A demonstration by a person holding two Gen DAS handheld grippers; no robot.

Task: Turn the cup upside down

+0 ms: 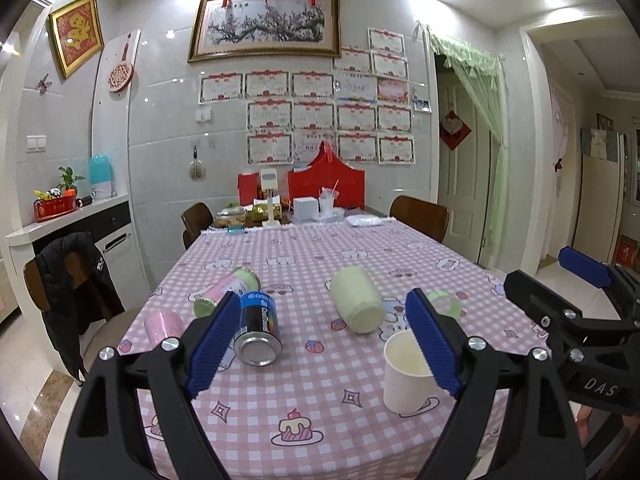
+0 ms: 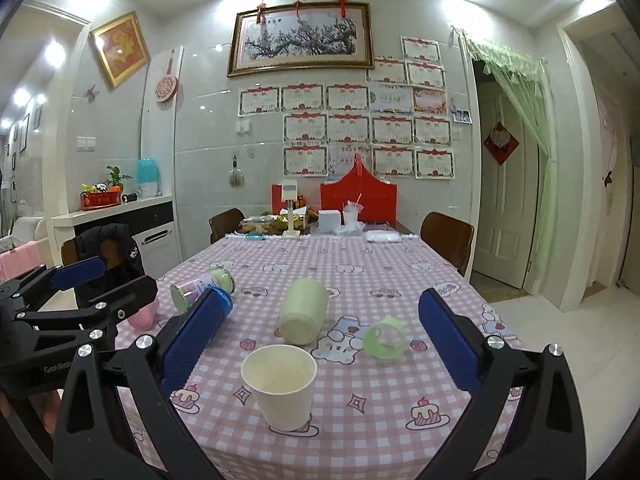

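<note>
Cup [image 2: 280, 384] upright — pink checked tablecloth [image 2: 360, 272]

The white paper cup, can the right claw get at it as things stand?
Probably yes. The white paper cup stands upright near the table edge, in line with the open right claw, with nothing between them; the green cup lies farther back.

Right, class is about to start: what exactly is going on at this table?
A person holds a hand-held gripper in each hand above a pink checked tablecloth. Both the left hand-held gripper and the right hand-held gripper are open and hold nothing. The white paper cup stands upright, mouth up, not yet flipped. A pale green cylindrical cup and a blue-and-black can lie on their sides nearby.
</note>
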